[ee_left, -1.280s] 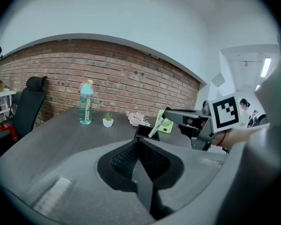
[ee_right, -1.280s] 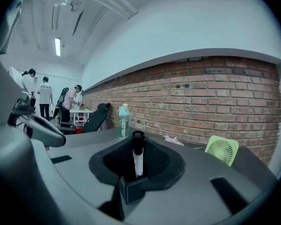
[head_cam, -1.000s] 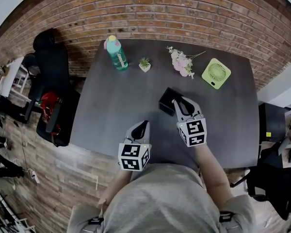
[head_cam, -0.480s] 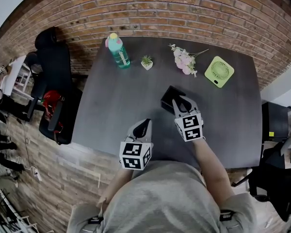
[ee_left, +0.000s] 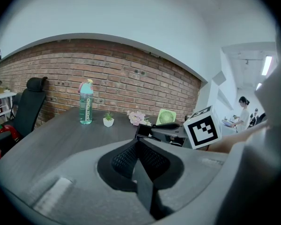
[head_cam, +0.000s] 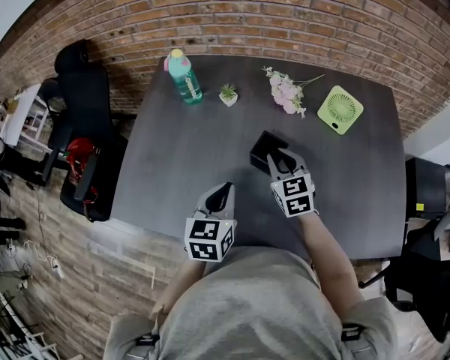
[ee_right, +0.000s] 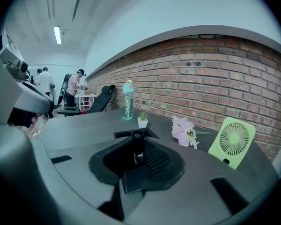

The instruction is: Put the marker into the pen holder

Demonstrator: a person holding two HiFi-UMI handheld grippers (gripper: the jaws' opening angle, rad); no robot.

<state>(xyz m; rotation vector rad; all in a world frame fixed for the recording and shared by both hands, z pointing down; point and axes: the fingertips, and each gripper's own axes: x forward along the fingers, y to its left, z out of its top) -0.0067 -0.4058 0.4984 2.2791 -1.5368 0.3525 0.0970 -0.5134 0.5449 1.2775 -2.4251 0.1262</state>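
Note:
The black square pen holder (head_cam: 264, 149) stands mid-table; its rim (ee_right: 123, 134) shows just beyond my right jaws. My right gripper (head_cam: 280, 158) is at the holder's near right corner, shut on a black marker (ee_right: 138, 144) that stands upright between the jaws (ee_right: 139, 150), cap end up. In the head view the marker is hidden by the gripper. My left gripper (head_cam: 220, 193) hovers near the table's front edge, left of the holder, shut with nothing in it (ee_left: 139, 146). From there the holder (ee_left: 143, 131) and the right gripper's marker cube (ee_left: 202, 128) are visible.
Along the back of the dark table (head_cam: 180, 163) stand a teal bottle (head_cam: 185, 78), a small potted plant (head_cam: 228, 95), pink flowers (head_cam: 286, 92) and a green fan (head_cam: 340, 110). A brick wall runs behind. A black chair (head_cam: 79, 103) is at the left.
The right gripper has edged a little closer to the holder, still holding the marker. The left gripper has stayed put.

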